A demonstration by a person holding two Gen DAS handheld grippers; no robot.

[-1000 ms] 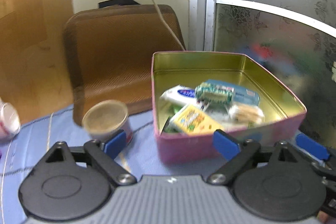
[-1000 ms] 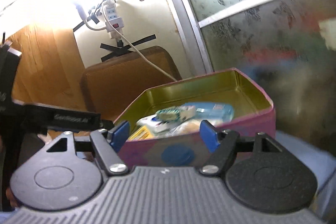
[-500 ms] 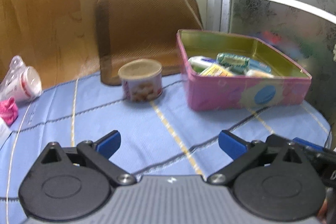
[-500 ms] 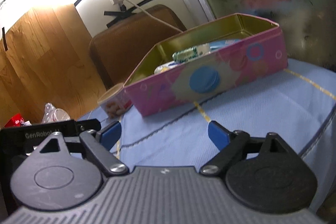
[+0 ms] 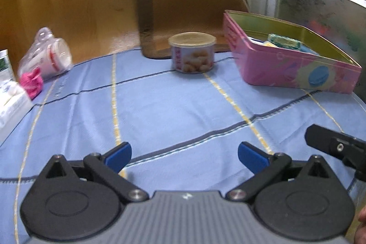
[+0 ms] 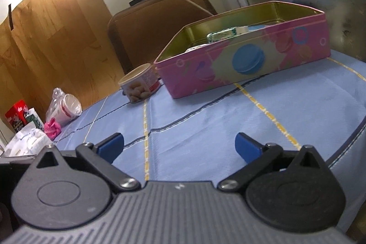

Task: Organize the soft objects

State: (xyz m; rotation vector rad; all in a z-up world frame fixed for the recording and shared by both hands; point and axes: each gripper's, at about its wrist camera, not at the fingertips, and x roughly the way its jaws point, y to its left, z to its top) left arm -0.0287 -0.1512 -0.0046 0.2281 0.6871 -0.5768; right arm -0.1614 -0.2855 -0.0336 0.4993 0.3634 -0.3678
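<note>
A blue checked tablecloth (image 5: 173, 111) is covering the table and taking up most of both views. Toward its far right side a pink tin (image 5: 295, 70) is sitting with no lid on it, and small wrapped packets (image 5: 283, 41) are lying inside, well apart from both grippers. Just left of the tin a round can (image 5: 192, 53) is standing upright on the cloth. At the far left edge a plastic-wrapped cup (image 5: 50, 55) is lying on its side, with a pink soft thing (image 5: 30, 81) touching it in front; it is looking like crumpled cloth, though blur is making that hard to confirm. White packages (image 6: 27, 141) are lying beside it.

The left gripper (image 5: 184, 156) is hovering low over bare cloth with its jaws wide apart and nothing between them. The right gripper (image 6: 179, 146) is doing the same, jaws spread and empty.

The pink soft thing is probably light and limp, likely collapsing under a pinch, so taking hold across its bunched middle seems wisest. The packets in the tin are likely light and slippery in their wrappers.
</note>
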